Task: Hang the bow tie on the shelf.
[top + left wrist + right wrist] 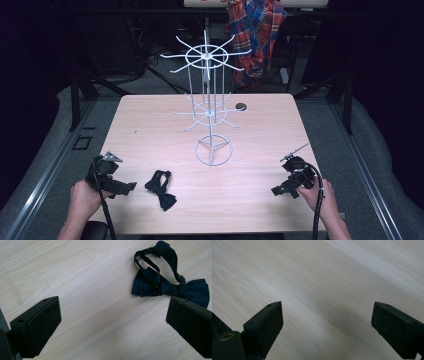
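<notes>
The left hand-held gripper (131,186) hovered low over the pale wooden surface (150,125) with its jaws spread wide apart and nothing between them. The dark navy fabric bow tie with its looped strap (165,282) lay flat on the surface just ahead of that hand-held gripper and off toward its right jaw, near but not touching it; the high view showed it just beside the jaw tips (161,189). The right hand-held gripper (276,191) was likewise wide open and empty, pointing at bare wood, well apart from the bow tie. A white wire rotating display stand with radiating hooks (210,112) stood well beyond both hand-held grippers, toward the middle of the surface.

The likely next step was a pick-up of the bow tie by the left hand-held gripper. Because the tie sat off-centre to the jaws, closing from that line would probably catch only a wing edge or the thin strap, and the limp fabric could slip free or dangle. The jaws might also scrape the surface, since the tie lay so flat.
</notes>
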`<state>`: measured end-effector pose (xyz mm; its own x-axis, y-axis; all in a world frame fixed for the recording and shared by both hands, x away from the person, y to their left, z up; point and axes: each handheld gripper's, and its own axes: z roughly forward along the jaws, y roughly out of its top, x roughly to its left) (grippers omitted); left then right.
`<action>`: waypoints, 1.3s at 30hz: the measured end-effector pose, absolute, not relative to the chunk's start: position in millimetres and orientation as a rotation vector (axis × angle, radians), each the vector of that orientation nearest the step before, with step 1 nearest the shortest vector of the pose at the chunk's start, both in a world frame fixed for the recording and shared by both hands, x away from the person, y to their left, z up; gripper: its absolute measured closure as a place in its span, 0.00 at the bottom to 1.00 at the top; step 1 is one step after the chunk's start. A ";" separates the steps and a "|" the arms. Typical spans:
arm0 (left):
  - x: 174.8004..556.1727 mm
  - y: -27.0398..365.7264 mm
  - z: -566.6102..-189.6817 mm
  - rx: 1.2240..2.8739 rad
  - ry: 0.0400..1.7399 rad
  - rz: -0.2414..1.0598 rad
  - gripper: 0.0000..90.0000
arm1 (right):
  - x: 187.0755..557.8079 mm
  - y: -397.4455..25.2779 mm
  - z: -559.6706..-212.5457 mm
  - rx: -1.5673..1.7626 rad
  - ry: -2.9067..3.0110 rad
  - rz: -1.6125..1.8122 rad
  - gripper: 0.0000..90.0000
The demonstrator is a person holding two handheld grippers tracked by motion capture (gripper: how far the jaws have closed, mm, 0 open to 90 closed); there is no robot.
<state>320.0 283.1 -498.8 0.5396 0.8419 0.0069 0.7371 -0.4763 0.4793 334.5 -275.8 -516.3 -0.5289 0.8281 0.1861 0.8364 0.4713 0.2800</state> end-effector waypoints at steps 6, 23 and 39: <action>320.1 275.0 -497.4 2.357 1.279 0.294 0.00 | 335.6 -281.1 -513.6 -1.497 -2.672 -0.570 0.10; 322.2 246.7 -497.5 2.402 1.222 0.236 0.00 | 336.2 -280.3 -508.4 -1.527 -2.655 -0.645 0.10; 324.0 230.0 -504.4 2.456 1.139 0.192 0.00 | 335.0 -276.4 -509.3 -1.510 -2.627 -0.626 0.07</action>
<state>324.0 230.0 -504.4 0.6541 0.7547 -0.0515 0.6960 -0.5738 0.4316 335.0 -276.4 -509.3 -0.5228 0.8186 0.2377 0.8378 0.4421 0.3203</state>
